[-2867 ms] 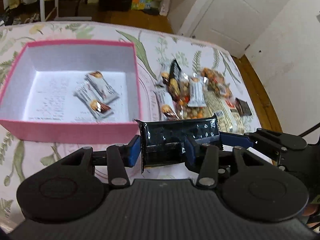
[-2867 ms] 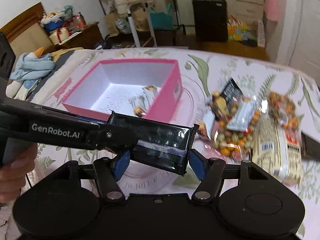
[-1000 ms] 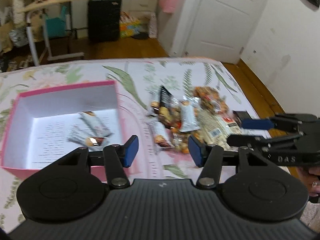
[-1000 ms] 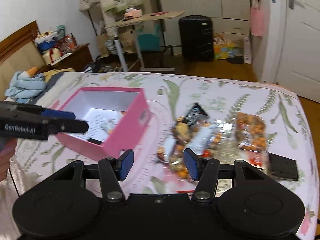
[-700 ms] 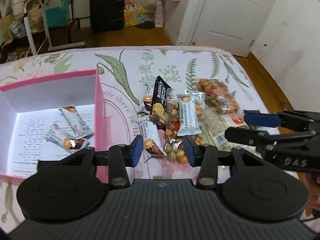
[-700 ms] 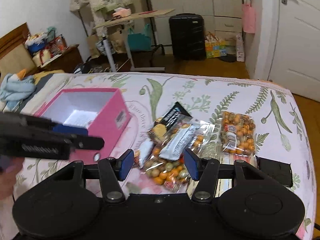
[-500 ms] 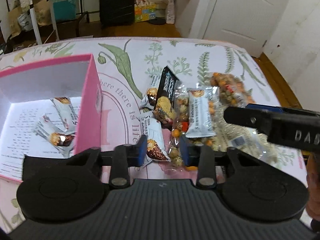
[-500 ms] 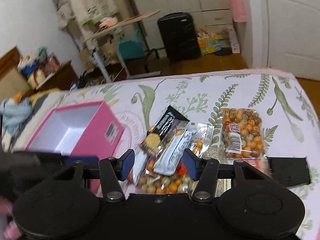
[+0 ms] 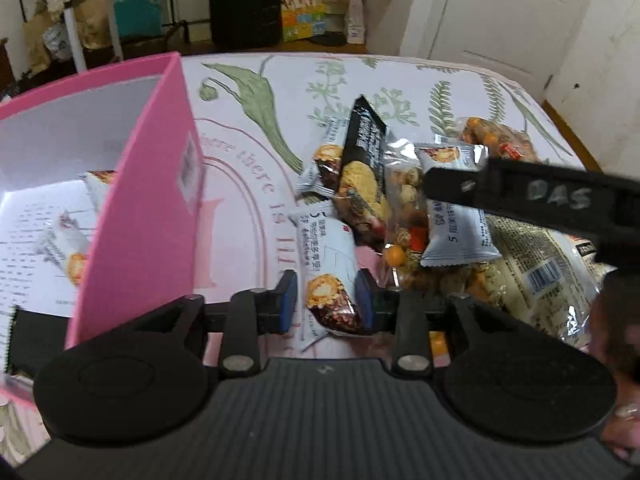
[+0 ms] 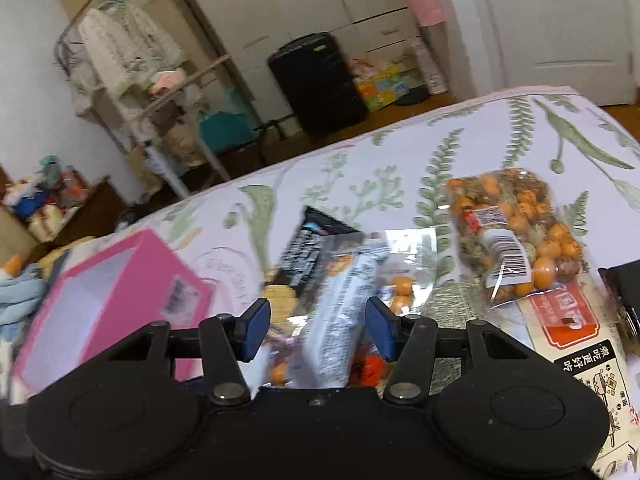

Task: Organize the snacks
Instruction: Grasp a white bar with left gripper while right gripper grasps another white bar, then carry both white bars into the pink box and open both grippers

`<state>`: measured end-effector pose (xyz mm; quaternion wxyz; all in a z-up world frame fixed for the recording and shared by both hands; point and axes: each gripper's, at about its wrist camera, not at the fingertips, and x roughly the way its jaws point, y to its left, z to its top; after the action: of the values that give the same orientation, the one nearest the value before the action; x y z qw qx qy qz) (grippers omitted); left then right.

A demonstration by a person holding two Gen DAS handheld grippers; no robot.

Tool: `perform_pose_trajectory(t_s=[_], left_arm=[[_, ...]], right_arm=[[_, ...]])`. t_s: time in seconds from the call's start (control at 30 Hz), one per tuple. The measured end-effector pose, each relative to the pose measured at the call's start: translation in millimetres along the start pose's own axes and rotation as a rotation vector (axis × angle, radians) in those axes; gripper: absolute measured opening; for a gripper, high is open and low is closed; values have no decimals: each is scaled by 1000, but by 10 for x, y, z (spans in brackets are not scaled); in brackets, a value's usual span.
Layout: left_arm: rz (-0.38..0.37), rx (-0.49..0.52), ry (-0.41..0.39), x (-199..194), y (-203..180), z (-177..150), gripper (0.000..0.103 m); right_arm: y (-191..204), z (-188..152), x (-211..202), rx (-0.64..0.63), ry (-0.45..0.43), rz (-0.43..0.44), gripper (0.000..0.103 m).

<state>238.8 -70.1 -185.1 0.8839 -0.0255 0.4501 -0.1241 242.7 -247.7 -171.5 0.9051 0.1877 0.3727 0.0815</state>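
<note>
A pile of snacks lies on the floral bedspread right of the pink box. My left gripper is open, its blue pads on either side of a grey-white snack bar lying on the bedspread. My right gripper is open around a second grey-white bar on top of the pile; in the left wrist view it reaches over that bar. Two similar bars lie in the box.
A black cookie packet, clear bags of orange coated nuts and a noodle packet fill the pile. A black packet lies at the far right. The bed edge, a black suitcase and a door are beyond.
The black packet held by both grippers earlier is gone from them. Both grippers have moved right from the box and down onto the snack pile, each straddling a grey-white bar.
</note>
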Motion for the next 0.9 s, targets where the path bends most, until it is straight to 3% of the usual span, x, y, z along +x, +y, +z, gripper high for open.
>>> perform_pose_trajectory(t_s=[0.1, 0.13, 0.17, 0.27, 0.4, 0.7, 0.9], left_arm=[[2, -19, 44, 143, 1, -8, 35], [3, -36, 53, 180, 10, -25, 34], [1, -52, 51, 202, 21, -40, 34], [-5, -33, 68, 185, 6, -13, 27], [-5, -42, 106, 116, 17, 27, 26], [9, 22, 114, -273, -66, 57, 26], [-37, 36, 108, -601, -86, 83, 26]], right_arm=[[-8, -51, 76, -18, 15, -16, 56], [10, -64, 57, -46, 12, -20, 52], [22, -69, 53, -71, 27, -19, 39], [-28, -47, 6, -50, 55, -1, 30], [-57, 24, -61, 22, 122, 9, 30], [180, 13, -325, -47, 169, -26, 30], [161, -116, -556, -30, 210, -10, 30]])
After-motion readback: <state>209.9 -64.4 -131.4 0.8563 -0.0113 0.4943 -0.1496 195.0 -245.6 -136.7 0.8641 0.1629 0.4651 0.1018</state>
